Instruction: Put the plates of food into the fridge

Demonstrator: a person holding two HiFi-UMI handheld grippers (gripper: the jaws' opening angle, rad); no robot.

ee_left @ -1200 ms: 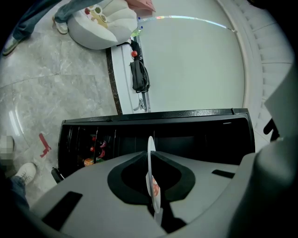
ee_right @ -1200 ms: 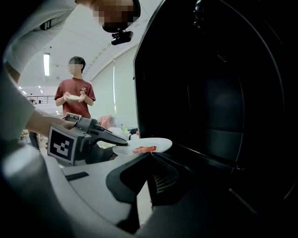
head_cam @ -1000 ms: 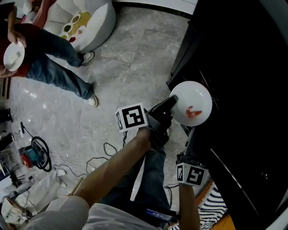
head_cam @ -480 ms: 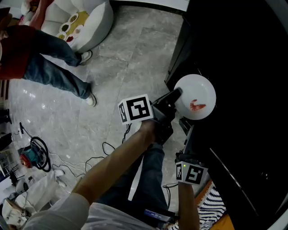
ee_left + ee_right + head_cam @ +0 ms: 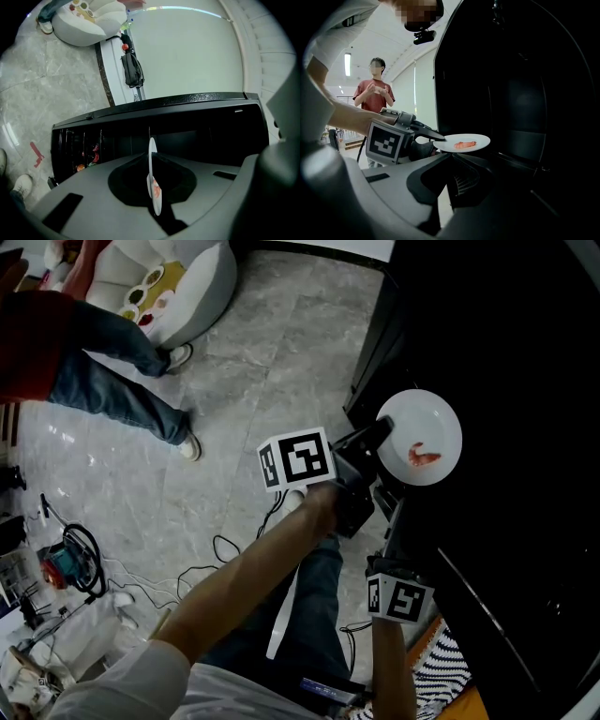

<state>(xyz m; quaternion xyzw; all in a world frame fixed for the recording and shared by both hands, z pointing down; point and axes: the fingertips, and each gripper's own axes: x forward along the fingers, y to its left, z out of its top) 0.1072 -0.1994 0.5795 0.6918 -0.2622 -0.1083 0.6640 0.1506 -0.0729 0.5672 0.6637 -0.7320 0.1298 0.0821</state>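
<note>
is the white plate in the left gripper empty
No, a small reddish piece of food lies on the white plate, which the left gripper grips by its rim.

1. The left hand-held gripper (image 5: 382,430) has a black body and a white marker cube (image 5: 298,458) printed with black squares.
2. The right hand-held gripper (image 5: 452,157) has broad grey jaws and carries a smaller cube (image 5: 400,601) of the same kind.
3. The person wears a white short-sleeved shirt (image 5: 141,681) and blue jeans (image 5: 323,592).
</note>
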